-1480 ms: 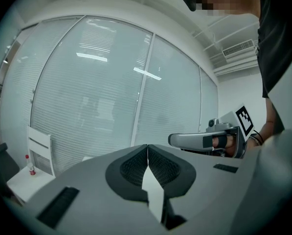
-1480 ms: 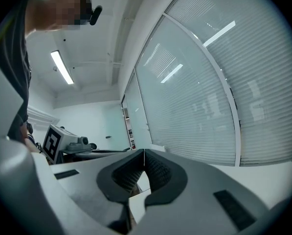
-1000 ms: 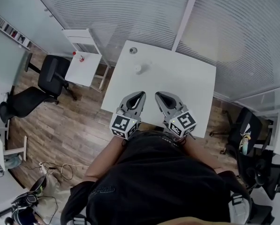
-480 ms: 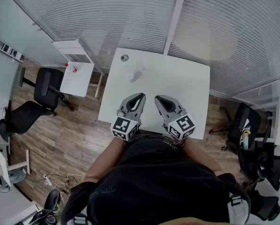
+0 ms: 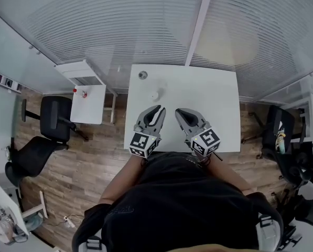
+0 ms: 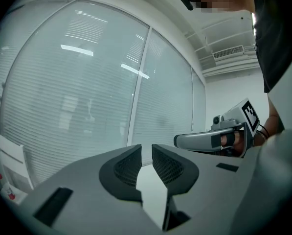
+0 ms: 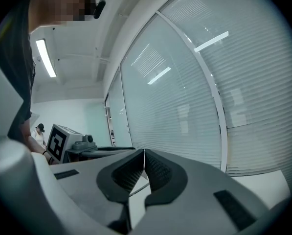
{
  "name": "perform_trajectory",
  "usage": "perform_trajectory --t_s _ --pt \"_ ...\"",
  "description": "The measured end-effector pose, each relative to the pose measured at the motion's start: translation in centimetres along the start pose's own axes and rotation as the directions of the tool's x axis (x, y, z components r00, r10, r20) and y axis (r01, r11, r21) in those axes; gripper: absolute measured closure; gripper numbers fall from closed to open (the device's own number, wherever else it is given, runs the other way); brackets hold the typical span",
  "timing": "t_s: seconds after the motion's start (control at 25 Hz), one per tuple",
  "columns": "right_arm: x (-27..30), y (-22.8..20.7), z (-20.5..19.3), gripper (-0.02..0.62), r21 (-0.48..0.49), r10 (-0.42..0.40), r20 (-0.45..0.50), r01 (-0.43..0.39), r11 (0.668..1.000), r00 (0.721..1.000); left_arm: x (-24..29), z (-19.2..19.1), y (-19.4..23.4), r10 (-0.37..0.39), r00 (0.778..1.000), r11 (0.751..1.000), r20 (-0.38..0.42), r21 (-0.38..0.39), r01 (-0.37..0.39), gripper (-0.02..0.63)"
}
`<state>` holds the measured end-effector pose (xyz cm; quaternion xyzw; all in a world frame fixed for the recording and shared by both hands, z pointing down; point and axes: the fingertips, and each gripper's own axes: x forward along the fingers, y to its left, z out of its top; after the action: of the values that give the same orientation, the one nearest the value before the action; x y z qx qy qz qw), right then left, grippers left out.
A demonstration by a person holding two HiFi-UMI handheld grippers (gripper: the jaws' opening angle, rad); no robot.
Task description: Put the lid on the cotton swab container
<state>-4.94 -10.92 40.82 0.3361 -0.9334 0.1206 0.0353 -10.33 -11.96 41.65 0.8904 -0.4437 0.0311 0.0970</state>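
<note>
Both grippers have advanced toward the cotton swab container, now at twelve o'clock from the left gripper, whose jaws have just been opening: slightly parted, empty. The right gripper is pressed together, empty. The container seems upright, long axis vertical; the lid lies at its eleven o'clock.

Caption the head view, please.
Left tongs, just opening and empty, and shut right tongs over white table; two small items beyond.

Bright, even light with strong fisheye edge distortion.
</note>
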Motion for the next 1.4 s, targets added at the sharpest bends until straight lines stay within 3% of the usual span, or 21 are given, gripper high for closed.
perform_trajectory --t_s 0.36,0.76,1.4 --pt "4.8 2.0 0.7 0.569 0.006 -0.071 0.019 0.071 0.997 0.997 -1.7 -0.6 5.3 -0.059 0.998 0.998 -0.010 -0.023 0.059 0.511" --pt "6.2 0.9 0.1 0.569 0.009 -0.151 0.023 0.151 0.988 0.988 -0.8 -3.5 7.7 -0.093 0.993 0.996 -0.072 -0.016 0.092 0.462" --pt "8.0 -1.8 -2.2 0.569 0.062 -0.137 -0.024 0.139 0.988 0.990 2.1 -6.4 9.4 -0.079 0.988 0.996 -0.132 -0.040 0.074 0.369"
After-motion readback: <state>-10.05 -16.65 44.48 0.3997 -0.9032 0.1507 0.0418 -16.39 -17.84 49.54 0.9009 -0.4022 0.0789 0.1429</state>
